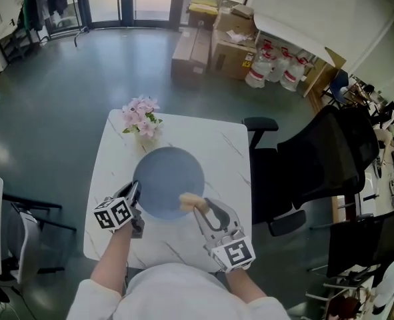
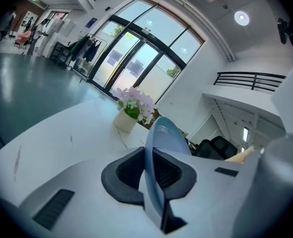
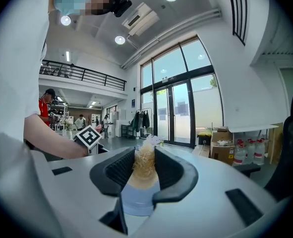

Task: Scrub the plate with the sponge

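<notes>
right gripper [image 1: 198,207] pinches the sponge [image 1: 189,200] over the plate [image 1: 169,179], at its near-right rim; left gripper [image 1: 135,193] clamps its left rim.

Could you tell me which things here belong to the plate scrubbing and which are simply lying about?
In use: plate, sponge, left gripper, right gripper.
Lying about: flower pot, office chair, cardboard boxes.

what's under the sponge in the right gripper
The blue plate, near its rim, over the white table. The sponge hides the spot beneath it, so contact cannot be confirmed.
</notes>
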